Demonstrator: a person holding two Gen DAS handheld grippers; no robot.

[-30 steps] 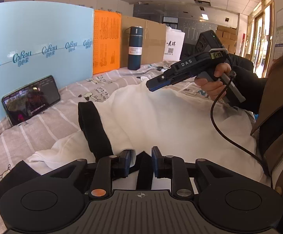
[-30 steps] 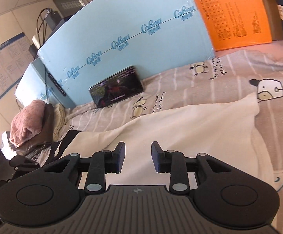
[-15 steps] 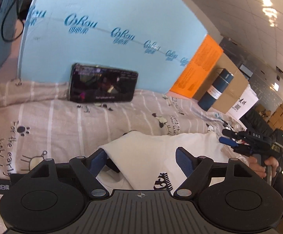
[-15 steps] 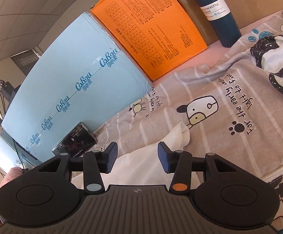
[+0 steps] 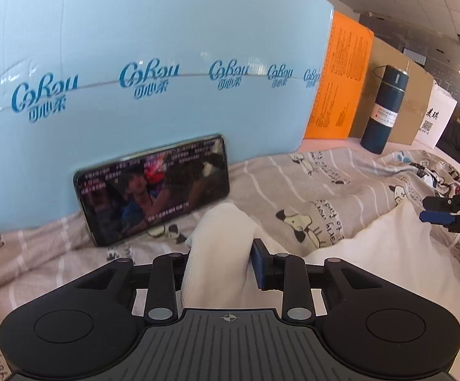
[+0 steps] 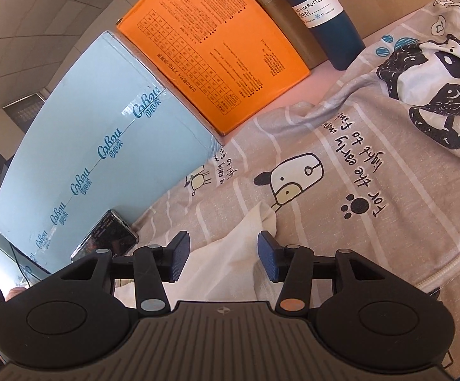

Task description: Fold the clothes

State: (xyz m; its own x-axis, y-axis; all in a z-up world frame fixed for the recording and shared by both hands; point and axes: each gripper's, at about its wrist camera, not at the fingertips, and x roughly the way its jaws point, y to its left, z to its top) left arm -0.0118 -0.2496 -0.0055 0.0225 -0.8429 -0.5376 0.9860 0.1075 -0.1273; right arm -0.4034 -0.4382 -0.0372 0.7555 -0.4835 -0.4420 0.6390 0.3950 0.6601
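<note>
A white garment [image 5: 385, 254] lies on the grey cartoon-print bedsheet [image 5: 318, 177]. A bunched corner of it [image 5: 220, 247] fills the gap between the fingers of my left gripper [image 5: 220, 263], whose jaws stand apart around the cloth. In the right wrist view another white corner [image 6: 245, 254] lies between and under the open jaws of my right gripper [image 6: 222, 257], untouched by the pads. The right gripper also shows at the far right of the left wrist view [image 5: 445, 212], jaws slightly apart above the garment edge.
A phone [image 5: 153, 187] playing video leans on a light blue box [image 5: 147, 63]. An orange box [image 5: 341, 79], a dark blue bottle [image 5: 383, 111], a cardboard box and a white bag [image 5: 436, 117] stand along the back.
The left gripper has come down onto a white corner, its jaws narrower than half a second ago. The right gripper has moved closer to its corner and its jaws have widened slightly.
</note>
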